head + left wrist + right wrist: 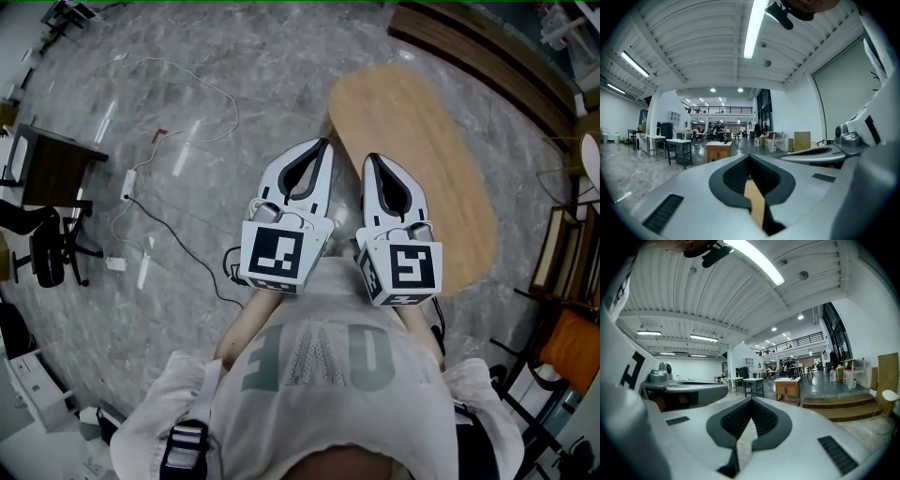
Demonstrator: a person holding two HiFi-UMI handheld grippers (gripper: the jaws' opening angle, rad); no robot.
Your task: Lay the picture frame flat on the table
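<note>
No picture frame shows in any view. In the head view both grippers are held side by side just in front of the person's white shirt, pointing away from the body. The left gripper [324,142] hangs over the marble floor beside the near end of the oval wooden table [422,141]. The right gripper [369,157] is over that table's near end. Both have their jaws shut with nothing between them. The left gripper [750,157] shows table wood through its jaw gap. Grey floor shows through the gap of the right gripper [751,401].
White and black cables [178,141] and a power strip [127,184] trail over the floor at left. A black office chair [47,248] and a dark desk [56,169] stand at the far left. A wooden step [487,47] runs along the top right, with chairs [567,281] at the right edge.
</note>
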